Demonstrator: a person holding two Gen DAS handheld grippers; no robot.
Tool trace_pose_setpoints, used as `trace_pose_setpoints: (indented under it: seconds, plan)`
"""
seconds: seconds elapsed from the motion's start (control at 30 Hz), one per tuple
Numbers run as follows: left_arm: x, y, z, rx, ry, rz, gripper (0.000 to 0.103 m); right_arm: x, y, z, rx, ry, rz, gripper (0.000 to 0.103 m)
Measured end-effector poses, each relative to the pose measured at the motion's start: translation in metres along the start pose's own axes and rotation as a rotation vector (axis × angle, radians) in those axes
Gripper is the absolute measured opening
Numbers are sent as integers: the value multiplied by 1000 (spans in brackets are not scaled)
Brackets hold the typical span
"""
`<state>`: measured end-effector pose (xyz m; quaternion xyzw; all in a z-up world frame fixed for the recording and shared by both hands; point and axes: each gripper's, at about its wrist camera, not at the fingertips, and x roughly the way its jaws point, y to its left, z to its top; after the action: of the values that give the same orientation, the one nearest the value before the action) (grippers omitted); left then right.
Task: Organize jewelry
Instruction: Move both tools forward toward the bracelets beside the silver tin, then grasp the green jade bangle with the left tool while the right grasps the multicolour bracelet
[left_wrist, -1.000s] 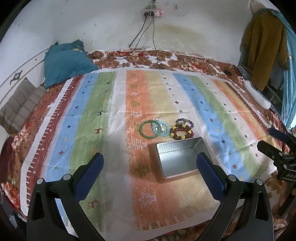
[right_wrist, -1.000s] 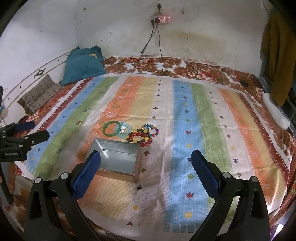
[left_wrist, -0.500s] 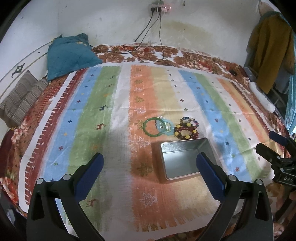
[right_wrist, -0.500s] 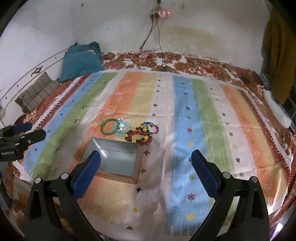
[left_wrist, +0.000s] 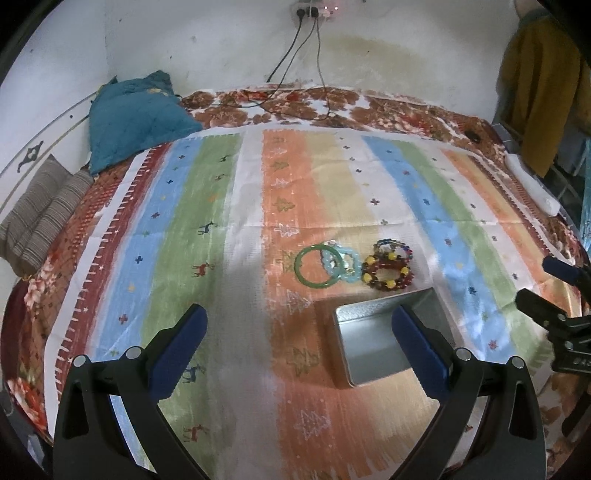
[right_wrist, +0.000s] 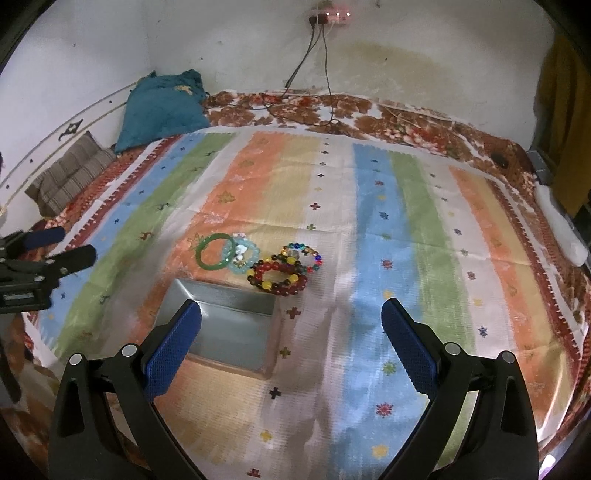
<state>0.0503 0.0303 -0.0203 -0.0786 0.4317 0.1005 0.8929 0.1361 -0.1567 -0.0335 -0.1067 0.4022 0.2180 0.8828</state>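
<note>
An open silver tin box (left_wrist: 384, 339) (right_wrist: 225, 325) lies empty on a striped cloth. Just beyond it lie a green bangle (left_wrist: 300, 272) (right_wrist: 201, 256), a pale blue bead bracelet (left_wrist: 347, 263) (right_wrist: 243, 254), a dark red and yellow bead bracelet (left_wrist: 388, 275) (right_wrist: 277, 278) and a multicoloured bead bracelet (left_wrist: 393, 245) (right_wrist: 306, 253). My left gripper (left_wrist: 297, 349) is open and empty, hovering in front of the box. My right gripper (right_wrist: 291, 341) is open and empty, hovering at the box's right. Each gripper also shows at the other view's edge.
The striped cloth (left_wrist: 184, 240) (right_wrist: 406, 221) covers a floral bed. A teal pillow (left_wrist: 136, 114) and a striped cushion (left_wrist: 40, 210) lie at the back left. Cables (right_wrist: 317, 62) hang from a wall socket. A white roll (right_wrist: 561, 229) lies at the right edge.
Both grippers have moved forward and lower over the bed, so the box and bracelets look nearer. Both stay open. The jewelry and box have not moved.
</note>
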Motion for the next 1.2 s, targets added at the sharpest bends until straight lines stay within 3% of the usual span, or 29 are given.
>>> trace_pose_setpoints:
  seconds: [0.2, 0.53, 0.63, 0.83, 1.2]
  plan:
    - [14, -2, 8, 32, -23, 31, 98, 15, -5, 8, 23, 22, 8, 99]
    - [58, 4, 24, -4, 117, 47, 97, 50, -10, 25, 17, 71, -7, 99]
    - [65, 5, 30, -13, 117, 40, 98, 61, -17, 29, 43, 92, 1, 99]
    - [81, 13, 42, -34, 111, 92, 97, 86, -25, 32, 68, 127, -15, 99]
    - [122, -6, 55, 27, 175, 62, 97, 136, -37, 41, 92, 198, -46, 99]
